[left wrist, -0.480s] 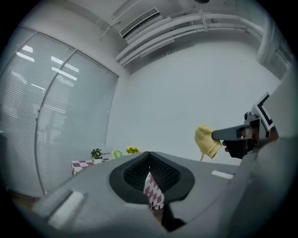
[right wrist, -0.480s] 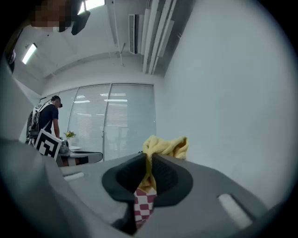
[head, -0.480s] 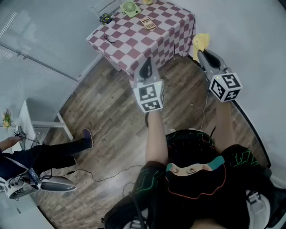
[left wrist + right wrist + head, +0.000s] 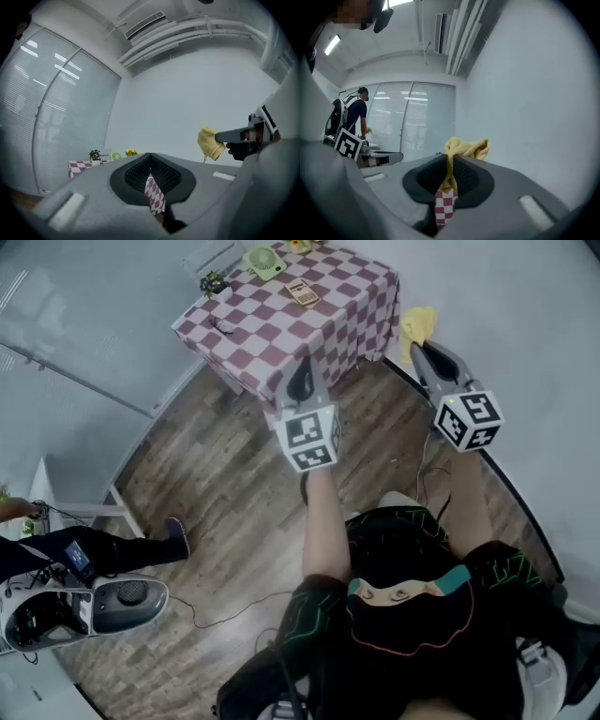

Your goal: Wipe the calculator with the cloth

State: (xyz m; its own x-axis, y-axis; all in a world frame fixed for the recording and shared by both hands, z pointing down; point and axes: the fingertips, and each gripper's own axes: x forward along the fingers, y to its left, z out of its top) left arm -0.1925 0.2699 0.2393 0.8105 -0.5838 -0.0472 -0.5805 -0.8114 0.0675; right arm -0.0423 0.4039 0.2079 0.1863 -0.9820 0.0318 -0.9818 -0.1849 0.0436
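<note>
The calculator (image 4: 302, 292) lies on a table with a red-and-white checked cloth (image 4: 272, 329) at the top of the head view. My right gripper (image 4: 419, 345) is shut on a yellow cloth (image 4: 417, 326), held in the air to the right of the table; the yellow cloth (image 4: 465, 148) bunches above the jaws in the right gripper view. My left gripper (image 4: 300, 381) hangs just in front of the table's near edge, jaws together with nothing between them. In the left gripper view the right gripper carries the yellow cloth (image 4: 210, 143) at the right.
On the table's far side stand a green round object (image 4: 264, 261) and a small potted plant (image 4: 213, 281); a small dark item (image 4: 223, 326) lies near its left edge. A person (image 4: 84, 554) with equipment is at the lower left on the wooden floor (image 4: 225, 502). A grey wall (image 4: 525, 352) curves along the right.
Both grippers and the table have shifted slightly left and up in the head view. The person at lower left has moved, with the white device now further right.
</note>
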